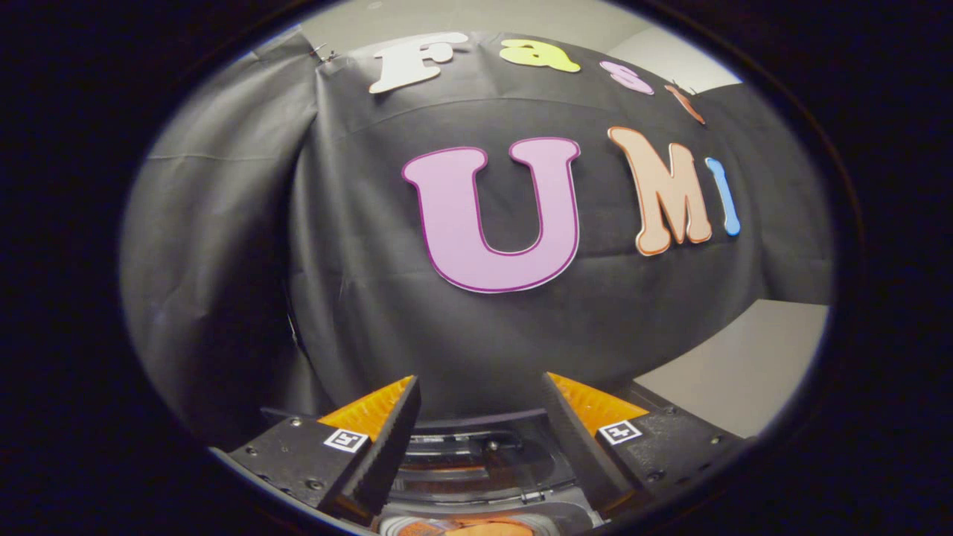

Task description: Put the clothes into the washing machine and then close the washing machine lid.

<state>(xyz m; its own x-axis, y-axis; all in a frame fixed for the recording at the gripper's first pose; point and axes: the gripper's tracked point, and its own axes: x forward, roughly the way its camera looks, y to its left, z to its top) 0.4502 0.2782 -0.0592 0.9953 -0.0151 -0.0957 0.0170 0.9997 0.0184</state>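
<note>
We look forward along the gripper at the booth, and most of what we see is its black cloth wall, hanging in two panels: one on the left with soft vertical folds, and a broader one in the middle that bulges toward us and overlaps it along a seam. Above the cloth we see a strip of pale wall, and on the right, below the cloth's slanting lower hem, a pale grey surface; we cannot tell whether that is floor or wall. We count two fingers, one on the left and one on the right, spread wide apart with a clear gap between them and nothing held; each carries one small square marker on its block, so two markers in all. Low between the fingers and just ahead of them we see the washing machine from above: one dark, glossy, rounded lid or top with a small knob-like detail on it, its curved edge running from finger to finger. We cannot tell from here whether the lid is up or down. Right under the fingers, nearest to us, lies one patch of orange, too cropped for us to say what it is.
</note>
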